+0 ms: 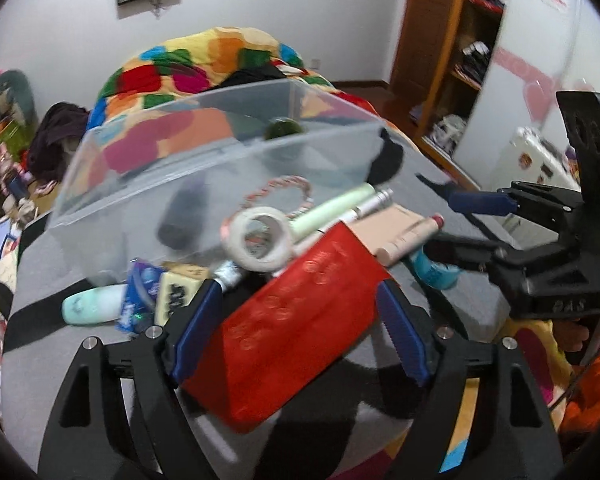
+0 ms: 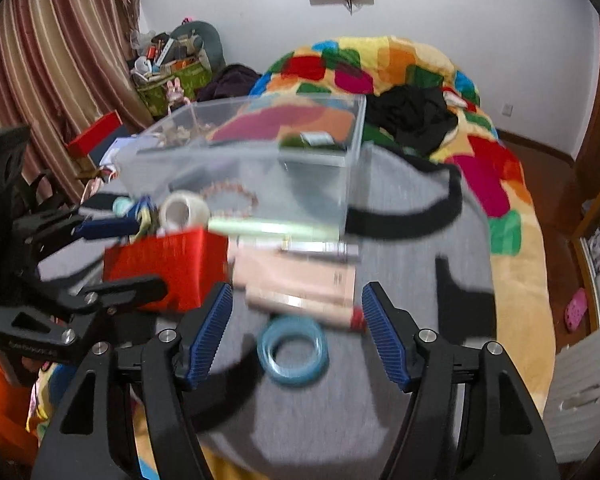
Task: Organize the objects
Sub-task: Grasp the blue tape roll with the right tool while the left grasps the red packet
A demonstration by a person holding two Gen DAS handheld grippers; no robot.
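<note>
So the left gripper (image 1: pixel 300 320) has its ribbed blue pads spread around a glossy red box (image 1: pixel 296 332), a flat rectangular carton with faint embossed circles on top; can't really tell if the pads are touching its sides or just sitting beside it. The right gripper (image 2: pixel 296 332) is wide open with nothing in it, hovering over a translucent blue tape ring (image 2: pixel 293 356) lying flat on the fuzzy grey cloth (image 2: pixel 400 360). Just beyond the ring there's a matte beige tube (image 2: pixel 300 300) with a red tip, a flat peach carton (image 2: pixel 300 274), and a slim pale green stick (image 2: pixel 272 227). A white tape roll (image 1: pixel 258 242) stands on edge in the pile. Further back sits a clear plastic bin (image 1: pixel 204 160), rigid and boxy, with a beaded bracelet (image 1: pixel 278 196) near its front wall. Everything's on a bed with a patchwork blanket (image 2: pixel 380 64).
</note>
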